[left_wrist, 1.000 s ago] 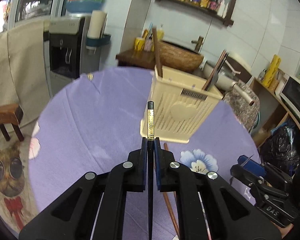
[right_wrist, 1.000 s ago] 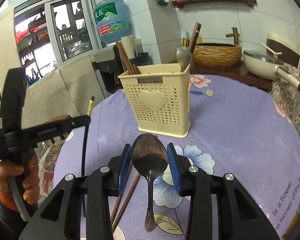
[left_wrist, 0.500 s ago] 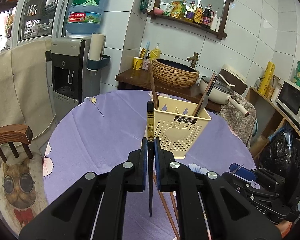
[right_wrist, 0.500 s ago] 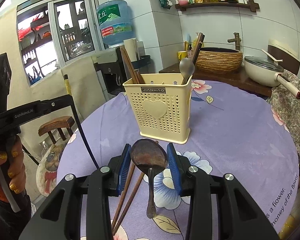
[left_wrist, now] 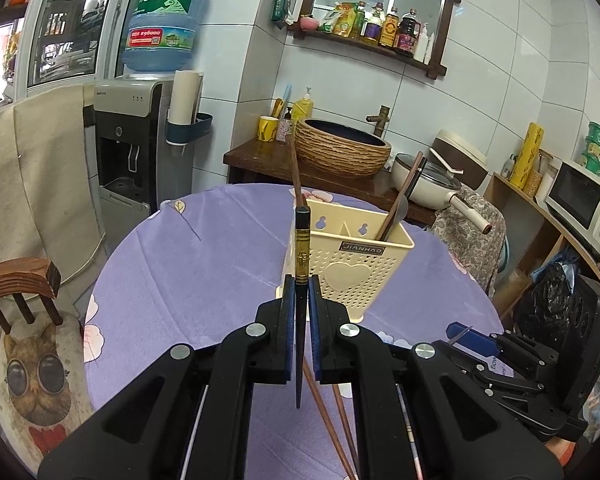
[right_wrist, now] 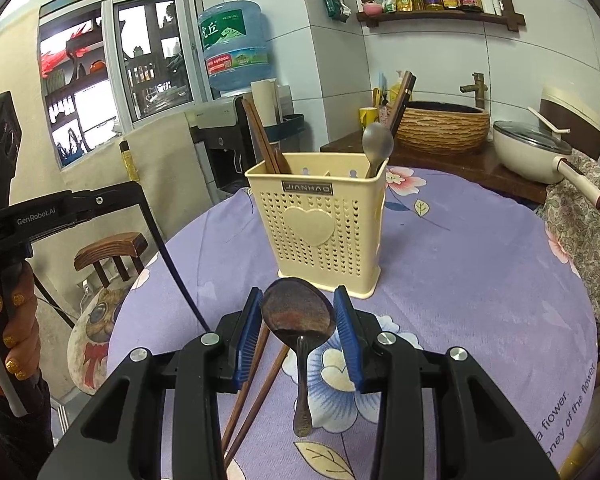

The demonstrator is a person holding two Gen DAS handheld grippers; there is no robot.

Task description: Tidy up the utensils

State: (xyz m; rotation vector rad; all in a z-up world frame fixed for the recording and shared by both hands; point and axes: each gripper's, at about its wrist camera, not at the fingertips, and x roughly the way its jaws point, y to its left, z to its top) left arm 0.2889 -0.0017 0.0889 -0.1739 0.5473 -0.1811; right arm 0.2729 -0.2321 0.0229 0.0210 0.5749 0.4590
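My left gripper [left_wrist: 301,292] is shut on a black chopstick [left_wrist: 301,248] with a gold band, held upright above the purple table. Beyond it stands the cream utensil holder [left_wrist: 352,268]. In the right wrist view, my right gripper [right_wrist: 298,298] is shut on the bowl of a dark spoon [right_wrist: 298,316], whose handle hangs toward me. The holder [right_wrist: 320,232] carries brown chopsticks [right_wrist: 260,136] in its left compartment and a metal spoon [right_wrist: 376,144] in its right. Two brown chopsticks [right_wrist: 256,384] lie on the cloth under the right gripper. The left gripper [right_wrist: 132,196] shows at the left.
The round table [left_wrist: 188,264] has a purple flowered cloth. A wooden chair with a cat cushion [left_wrist: 28,364] stands at its left. A water dispenser [left_wrist: 140,140], a counter with a woven basin [left_wrist: 340,148], a pan [right_wrist: 532,152] and a microwave [left_wrist: 580,204] lie behind.
My left gripper has risen with the black chopstick, so the holder now sits lower and farther off in its view. The right gripper still holds the spoon in about the same place.
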